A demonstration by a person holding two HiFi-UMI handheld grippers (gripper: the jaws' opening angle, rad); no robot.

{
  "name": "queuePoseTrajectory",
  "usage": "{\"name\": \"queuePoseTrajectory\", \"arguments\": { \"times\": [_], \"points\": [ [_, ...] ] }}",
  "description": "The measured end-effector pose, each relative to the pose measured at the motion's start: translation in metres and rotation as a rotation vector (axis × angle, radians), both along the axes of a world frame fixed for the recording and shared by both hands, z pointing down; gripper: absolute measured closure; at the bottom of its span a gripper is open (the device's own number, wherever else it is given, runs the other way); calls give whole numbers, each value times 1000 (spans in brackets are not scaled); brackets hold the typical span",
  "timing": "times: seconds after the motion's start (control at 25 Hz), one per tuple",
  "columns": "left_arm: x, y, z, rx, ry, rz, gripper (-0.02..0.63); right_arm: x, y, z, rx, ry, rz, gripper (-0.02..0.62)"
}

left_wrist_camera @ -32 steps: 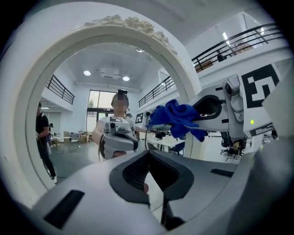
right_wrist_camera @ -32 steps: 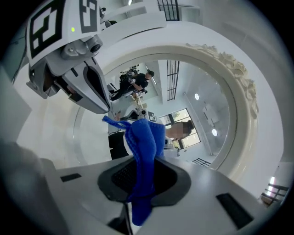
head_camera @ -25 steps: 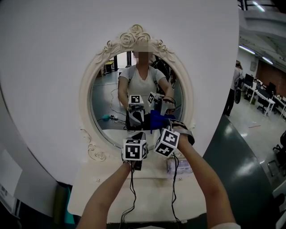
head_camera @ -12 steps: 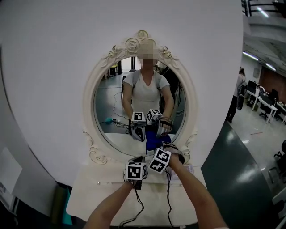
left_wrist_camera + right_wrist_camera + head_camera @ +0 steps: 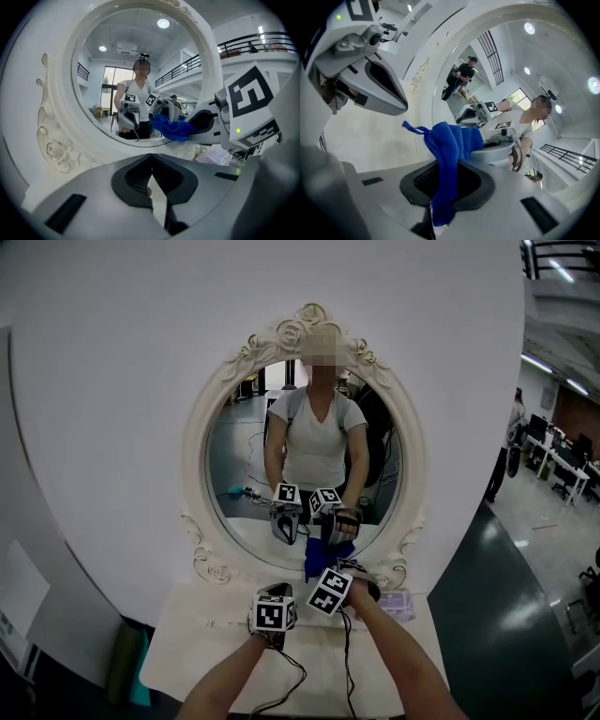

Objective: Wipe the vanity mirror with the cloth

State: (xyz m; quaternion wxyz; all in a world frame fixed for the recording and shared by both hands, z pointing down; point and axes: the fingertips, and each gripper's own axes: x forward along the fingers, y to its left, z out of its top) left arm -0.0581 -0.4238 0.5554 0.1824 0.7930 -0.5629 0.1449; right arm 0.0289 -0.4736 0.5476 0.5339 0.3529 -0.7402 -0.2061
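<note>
The oval vanity mirror (image 5: pixel 305 442) in its ornate white frame stands upright on the wall. My right gripper (image 5: pixel 323 570) is shut on the blue cloth (image 5: pixel 317 563) and holds it against the lower edge of the glass. In the right gripper view the cloth (image 5: pixel 449 150) bunches out of the jaws (image 5: pixel 447 180). Beside it on the left, my left gripper (image 5: pixel 274 592) hangs shut with nothing in it, just below the mirror's rim. The left gripper view shows its jaws (image 5: pixel 151 161) meeting, with the cloth (image 5: pixel 171 127) and the mirror glass (image 5: pixel 140 70) ahead.
A white vanity top (image 5: pixel 202 648) lies under the grippers, with cables trailing across it. A crumpled clear plastic packet (image 5: pixel 397 604) lies at its right end. A dark floor and office desks (image 5: pixel 562 465) lie to the right, with a person (image 5: pixel 515 432) standing there.
Both grippers have dropped relative to the mirror. The cloth has slid from the lower glass down to its bottom edge. The head view has pulled back.
</note>
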Motion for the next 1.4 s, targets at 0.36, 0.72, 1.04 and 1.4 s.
{"name": "queuePoseTrajectory", "arguments": {
  "times": [0.36, 0.72, 1.04, 1.4],
  "points": [
    [-20, 11, 2, -9, 105, -42, 597, -2, 1, 3, 9, 26, -7, 522],
    [-59, 21, -1, -14, 137, -77, 597, -7, 12, -7, 24, -3, -12, 522],
    [-68, 65, -74, 235, 33, 23, 597, -33, 58, -61, 124, -353, 14, 522],
    [-95, 105, -92, 287, 111, -10, 597, -25, 123, -105, 289, -971, 148, 522]
  ]
}}
